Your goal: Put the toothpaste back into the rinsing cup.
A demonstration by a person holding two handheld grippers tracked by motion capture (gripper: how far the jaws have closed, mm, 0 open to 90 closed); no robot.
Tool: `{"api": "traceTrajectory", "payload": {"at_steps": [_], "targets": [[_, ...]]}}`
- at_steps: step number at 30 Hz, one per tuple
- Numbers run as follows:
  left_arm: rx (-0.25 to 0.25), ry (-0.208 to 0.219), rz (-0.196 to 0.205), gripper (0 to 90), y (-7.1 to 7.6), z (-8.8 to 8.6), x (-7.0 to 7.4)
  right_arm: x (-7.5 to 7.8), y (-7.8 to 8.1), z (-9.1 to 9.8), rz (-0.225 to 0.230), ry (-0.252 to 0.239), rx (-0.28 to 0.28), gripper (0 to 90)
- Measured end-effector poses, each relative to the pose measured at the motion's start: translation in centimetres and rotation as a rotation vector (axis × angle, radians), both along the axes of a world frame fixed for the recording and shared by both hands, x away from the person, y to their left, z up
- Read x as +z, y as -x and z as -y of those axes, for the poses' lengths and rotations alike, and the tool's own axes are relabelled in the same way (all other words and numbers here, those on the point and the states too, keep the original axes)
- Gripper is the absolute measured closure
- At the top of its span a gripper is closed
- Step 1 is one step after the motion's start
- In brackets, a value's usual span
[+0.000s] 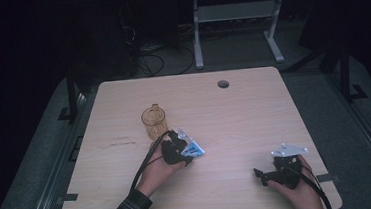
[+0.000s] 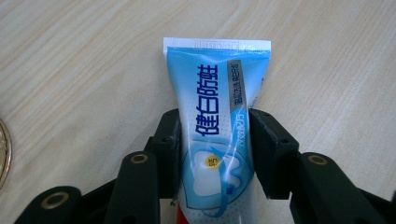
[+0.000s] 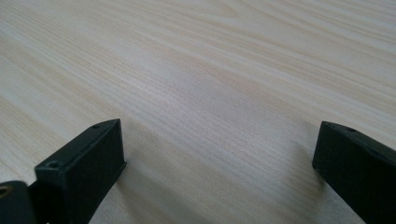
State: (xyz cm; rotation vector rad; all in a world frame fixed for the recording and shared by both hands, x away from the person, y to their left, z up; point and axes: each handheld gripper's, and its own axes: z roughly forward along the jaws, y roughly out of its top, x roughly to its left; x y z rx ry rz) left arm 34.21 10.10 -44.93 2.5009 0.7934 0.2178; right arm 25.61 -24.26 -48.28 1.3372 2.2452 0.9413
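Note:
A blue and white toothpaste tube (image 2: 215,93) lies flat on the wooden table (image 1: 234,115), its crimped end pointing away from me in the left gripper view. My left gripper (image 2: 215,128) straddles the tube's middle with a black pad against each side. From the high view, that left gripper (image 1: 181,149) sits just right of an amber glass mug (image 1: 154,122), with the tube (image 1: 195,149) poking out to its right. My right gripper (image 1: 258,175) rests low near the table's front right, and in its own view the right gripper (image 3: 219,154) stands open over bare wood.
The mug's rim (image 2: 3,154) shows at the left edge of the left gripper view. A round cable hole (image 1: 223,84) sits near the table's far edge. Beyond the table are a desk frame (image 1: 237,25) and floor cables (image 1: 154,57).

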Motion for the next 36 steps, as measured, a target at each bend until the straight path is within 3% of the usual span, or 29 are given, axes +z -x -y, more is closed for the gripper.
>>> {"api": "traceTrajectory", "payload": {"at_steps": [8,14,20,26,32,36], "targets": [[-0.017,-0.032,-0.021,71.2,0.2,0.1,0.6,0.0,0.0,0.0,0.000,0.000,0.000,1.6],[-0.028,-0.038,-0.023,73.0,0.2,0.2,0.7,0.0,0.0,0.0,0.000,0.000,0.000,1.6],[-0.040,-0.003,-0.061,73.1,-0.2,-0.4,0.8,0.0,0.0,0.0,0.000,0.000,0.000,1.6],[-0.055,0.017,-0.059,73.1,-0.1,-0.7,1.1,0.0,0.0,0.0,0.000,0.000,0.001,1.6],[-0.066,0.068,-0.050,73.1,0.1,-1.2,1.7,0.0,0.0,0.0,0.000,0.000,0.002,1.6],[-0.067,0.126,-0.039,73.2,0.2,-1.9,2.2,0.0,0.0,0.0,0.000,-0.001,0.002,1.6]]}}
